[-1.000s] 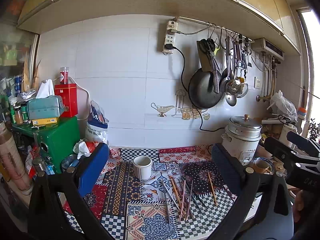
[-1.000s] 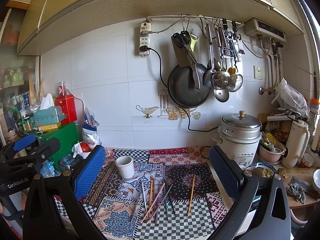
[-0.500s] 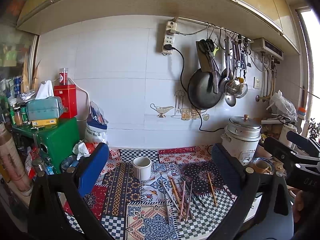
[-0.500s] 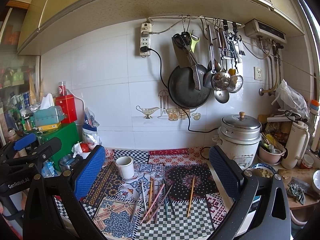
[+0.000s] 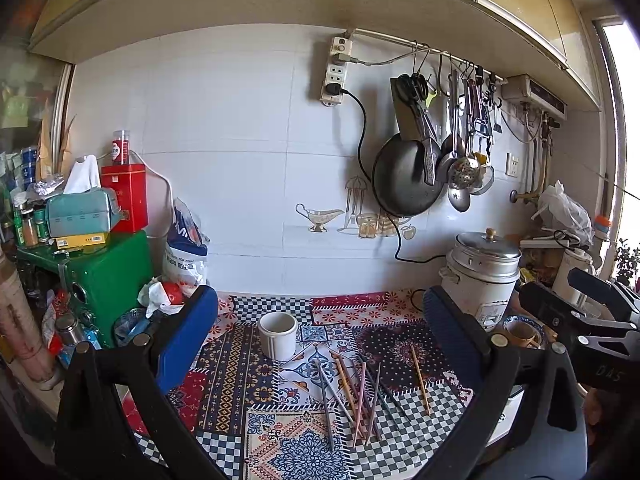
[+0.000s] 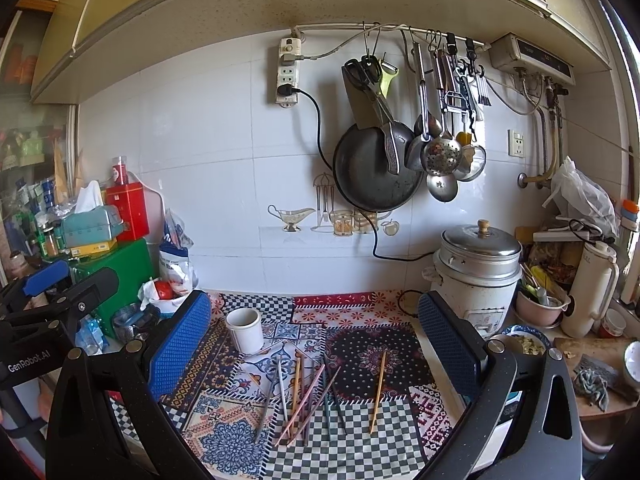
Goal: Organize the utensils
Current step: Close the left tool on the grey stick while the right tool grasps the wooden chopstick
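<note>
Both grippers hovered above the surface (image 6: pixel 360 456), nothing grasped: left gripper (image 5: pixel 320 344) fingers spread wide, right gripper (image 6: pixel 316 344) fingers wide too. Chopsticks (image 6: pixel 304 396) lay loose on the patterned cloth (image 5: pixel 240 368), most in a crossed pile near the middle, one wooden chopstick (image 6: pixel 378 392) lying apart to the right of the pile. White ceramic cup (image 6: pixel 245 330) stood upright behind and left of the pile, apart from it, empty as far as I could tell; my guess is it's the holder. Task looked not yet started. Risks: sticks are thin and flat on soft cloth, so fingers could pinch fabric or skid off; crossed sticks mean lifting one likely drags or flicks neighbours; the cup is light and narrow-mouthed, an off-axis insert could tip it. Rice cooker (image 6: pixel 476 276) sat close at the right edge and its power cord (image 6: pixel 404 300) trailed onto the cloth, limiting right-side swing. Green box (image 5: pixel 108 276) and bags crowded the left. Hanging pan (image 6: pixel 376 168) and ladles sat well above, not in the way
</note>
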Available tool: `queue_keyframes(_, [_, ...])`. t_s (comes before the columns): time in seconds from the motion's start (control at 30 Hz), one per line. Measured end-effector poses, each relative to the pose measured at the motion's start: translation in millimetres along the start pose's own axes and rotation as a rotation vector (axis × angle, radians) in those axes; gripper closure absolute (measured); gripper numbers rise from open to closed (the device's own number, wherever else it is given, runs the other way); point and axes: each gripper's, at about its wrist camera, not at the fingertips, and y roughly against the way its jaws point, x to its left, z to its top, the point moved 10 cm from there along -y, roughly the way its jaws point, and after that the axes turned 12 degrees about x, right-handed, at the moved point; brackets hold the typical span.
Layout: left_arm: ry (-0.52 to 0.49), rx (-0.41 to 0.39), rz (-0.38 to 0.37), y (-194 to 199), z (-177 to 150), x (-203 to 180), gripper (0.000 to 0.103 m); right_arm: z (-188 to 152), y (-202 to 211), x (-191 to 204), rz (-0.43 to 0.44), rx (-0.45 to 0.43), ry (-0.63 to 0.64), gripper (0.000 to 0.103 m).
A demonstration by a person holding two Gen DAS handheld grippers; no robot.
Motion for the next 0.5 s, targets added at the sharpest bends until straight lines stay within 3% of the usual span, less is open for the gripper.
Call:
queue_keyframes(0.2, [0.013,0.058,0.000,-34.9,-10.9,-0.3,0.000,-15.6,-37.6,-17.4,-0.040,0.086,-0.012,0.000])
queue_keyframes(0.5, [0.012,0.235,0.000,-127.3,-49.0,0.5,0.000,-70.5,-128.4,-50.9,-0.122,0.352,-0.004,0.000])
